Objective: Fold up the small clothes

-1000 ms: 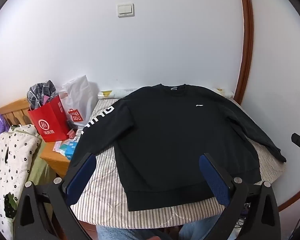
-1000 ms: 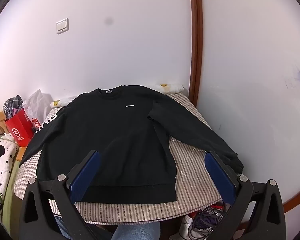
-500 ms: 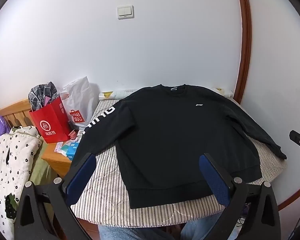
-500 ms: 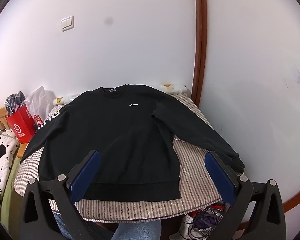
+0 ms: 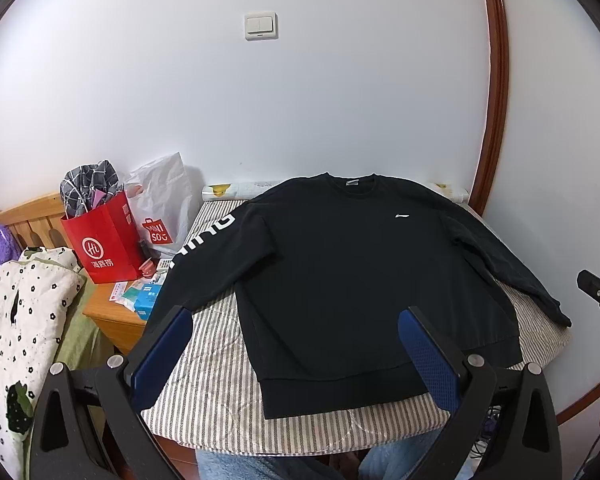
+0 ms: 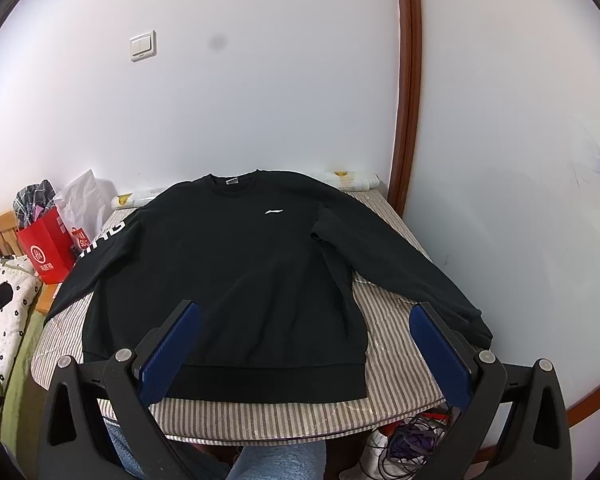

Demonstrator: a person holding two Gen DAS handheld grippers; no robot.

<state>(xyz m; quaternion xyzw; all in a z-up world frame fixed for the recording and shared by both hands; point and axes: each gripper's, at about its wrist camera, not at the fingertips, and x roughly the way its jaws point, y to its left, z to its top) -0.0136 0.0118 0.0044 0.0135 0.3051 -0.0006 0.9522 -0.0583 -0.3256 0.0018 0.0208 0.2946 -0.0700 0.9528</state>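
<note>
Striped bed cover (image 5: 220, 344): spread under everything.
Black sweatshirt (image 5: 340, 280): laid flat on the cover, collar at 12 o'clock, hem at 6.
Left gripper (image 5: 296, 348): held above the hem, fingers parted, nothing gripped.
Right gripper (image 6: 304, 344): likewise parted and empty.
Red bag (image 5: 104, 240): seen at 9 o'clock.

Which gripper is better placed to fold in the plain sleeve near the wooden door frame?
Probably the right gripper: open, nearer that sleeve of the sweatshirt.
</note>
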